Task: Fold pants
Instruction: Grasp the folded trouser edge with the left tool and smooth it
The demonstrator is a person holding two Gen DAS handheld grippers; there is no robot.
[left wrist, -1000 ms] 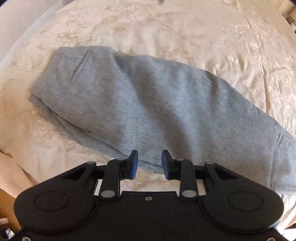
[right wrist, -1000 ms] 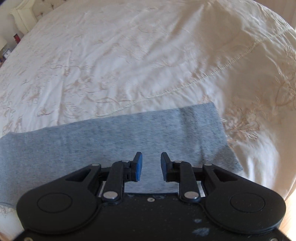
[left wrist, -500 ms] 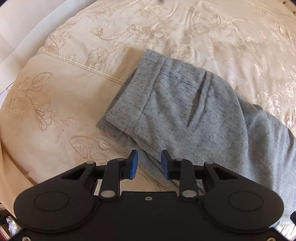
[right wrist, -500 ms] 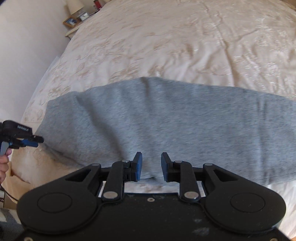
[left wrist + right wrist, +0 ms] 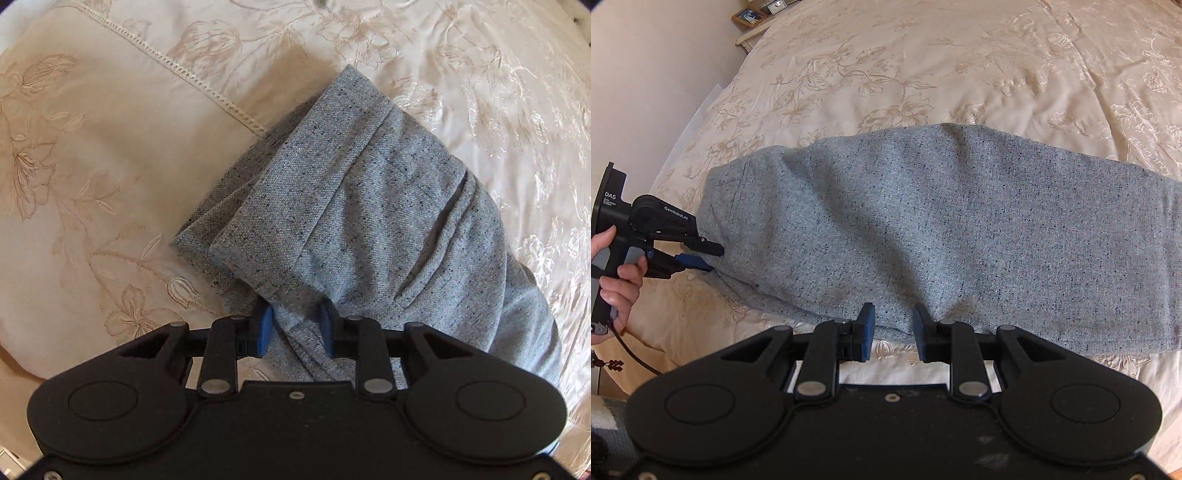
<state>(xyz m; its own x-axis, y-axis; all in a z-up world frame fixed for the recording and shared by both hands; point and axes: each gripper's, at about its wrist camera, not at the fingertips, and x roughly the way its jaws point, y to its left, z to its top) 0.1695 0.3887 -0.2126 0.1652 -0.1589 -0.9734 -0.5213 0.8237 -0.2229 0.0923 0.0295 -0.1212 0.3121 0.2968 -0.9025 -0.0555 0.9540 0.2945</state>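
Grey speckled pants (image 5: 369,206) lie folded lengthwise on a cream bedspread. In the left wrist view the waistband end with a pocket slit fills the centre. My left gripper (image 5: 295,328) is open, with the waistband's near corner lying between its blue pads. In the right wrist view the pants (image 5: 923,229) stretch across the frame. My right gripper (image 5: 894,332) is open at their near long edge, with cloth just reaching between the pads. The left gripper (image 5: 714,258) shows at the pants' left end, held by a hand (image 5: 624,291).
The embroidered bedspread (image 5: 923,55) extends far beyond the pants. A stitched hem line (image 5: 207,85) crosses the cover at upper left. A nightstand with a picture frame (image 5: 753,16) stands by the wall (image 5: 646,74) past the bed's left edge.
Both grippers swung left along the pants. The left one closed in on the waistband corner, which now sits between its pads. The right one now sits at the near edge at mid-length.
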